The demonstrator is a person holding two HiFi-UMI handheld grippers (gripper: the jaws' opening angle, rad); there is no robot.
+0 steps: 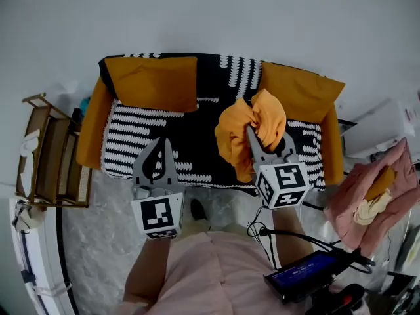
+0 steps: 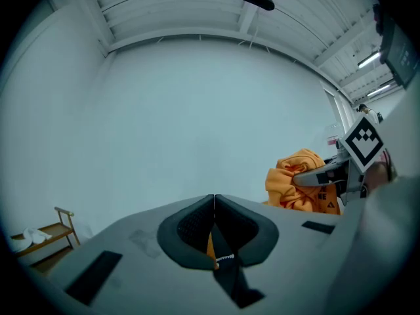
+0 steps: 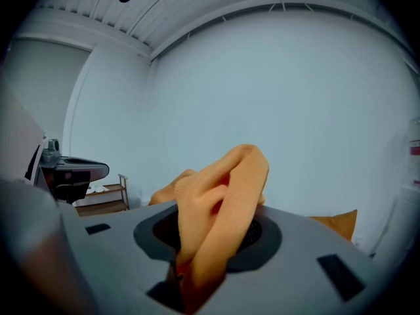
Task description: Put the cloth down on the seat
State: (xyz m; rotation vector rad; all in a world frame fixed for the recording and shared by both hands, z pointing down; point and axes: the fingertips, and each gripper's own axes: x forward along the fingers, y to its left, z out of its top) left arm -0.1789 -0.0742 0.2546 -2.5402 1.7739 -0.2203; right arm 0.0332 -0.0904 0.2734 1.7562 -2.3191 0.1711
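Your right gripper [image 1: 268, 140] is clamped on the bunched orange fabric cloth [image 1: 252, 125], which hangs over the right half of the black-and-white patterned sofa seat [image 1: 141, 136]. Lower it until the folds rest on the cover before you part the jaws, aiming in front of the orange back cushion [image 1: 298, 90]. Your left gripper [image 1: 161, 148] hovers with its jaws pressed together on nothing; hold it aside, clear of the fabric.
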